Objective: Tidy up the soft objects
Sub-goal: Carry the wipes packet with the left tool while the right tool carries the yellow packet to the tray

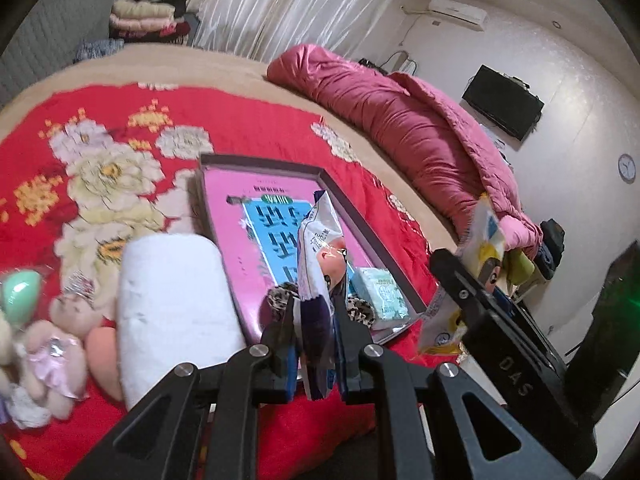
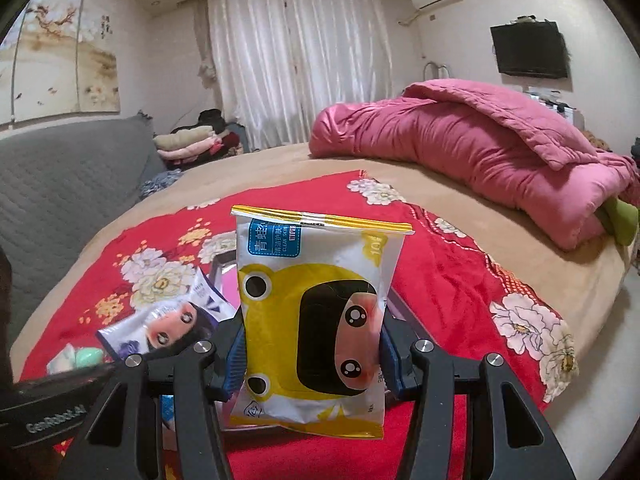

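Left wrist view: left claw (image 1: 316, 312) is pinching a purple wipes packet (image 1: 320, 264) edgewise above the pink box (image 1: 256, 216); right claw (image 2: 312, 344) is clamping a yellow frog wipes pack (image 2: 316, 320).

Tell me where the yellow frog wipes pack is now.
The yellow wipes pack is clamped upright in the right gripper, above the red blanket and just right of the tray.

The bedspread (image 2: 448, 280) is red with white and yellow peonies. The wipes pack (image 2: 316, 320) is white with a yellow frog (blue label on top), and the quilt (image 2: 480, 148) is plain pink.
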The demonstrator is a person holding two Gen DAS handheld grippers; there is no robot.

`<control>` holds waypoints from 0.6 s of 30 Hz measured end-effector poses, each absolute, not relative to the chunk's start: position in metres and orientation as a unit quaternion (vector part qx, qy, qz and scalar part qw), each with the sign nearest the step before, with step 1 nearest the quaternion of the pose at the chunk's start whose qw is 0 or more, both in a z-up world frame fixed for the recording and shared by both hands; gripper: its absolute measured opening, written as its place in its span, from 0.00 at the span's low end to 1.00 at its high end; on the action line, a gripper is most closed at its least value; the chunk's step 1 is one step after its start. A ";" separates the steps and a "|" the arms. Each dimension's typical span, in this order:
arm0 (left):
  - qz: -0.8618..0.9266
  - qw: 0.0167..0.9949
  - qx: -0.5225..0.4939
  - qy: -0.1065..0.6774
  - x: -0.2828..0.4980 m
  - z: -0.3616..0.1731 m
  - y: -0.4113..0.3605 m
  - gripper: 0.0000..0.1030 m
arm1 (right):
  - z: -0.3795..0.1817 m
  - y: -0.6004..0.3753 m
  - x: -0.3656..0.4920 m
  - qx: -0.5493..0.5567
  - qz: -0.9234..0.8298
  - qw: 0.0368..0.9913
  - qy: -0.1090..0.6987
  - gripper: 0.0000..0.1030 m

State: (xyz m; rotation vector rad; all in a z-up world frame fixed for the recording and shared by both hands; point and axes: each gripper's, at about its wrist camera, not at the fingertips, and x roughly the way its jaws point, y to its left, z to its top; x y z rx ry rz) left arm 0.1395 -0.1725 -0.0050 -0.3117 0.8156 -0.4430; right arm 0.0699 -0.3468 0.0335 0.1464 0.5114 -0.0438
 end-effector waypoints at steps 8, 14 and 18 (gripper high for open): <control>-0.225 0.868 -0.145 0.418 0.153 -0.024 -0.197 0.14 | 0.027 -0.358 0.082 0.076 -0.047 0.966 0.243 0.54; -0.221 0.862 -0.138 0.435 0.163 -0.038 -0.206 0.14 | 0.014 -0.358 0.101 0.062 -0.057 0.963 0.258 0.54; -0.213 0.866 -0.119 0.437 0.167 -0.042 -0.209 0.14 | 0.002 -0.355 0.115 0.049 -0.056 0.957 0.279 0.54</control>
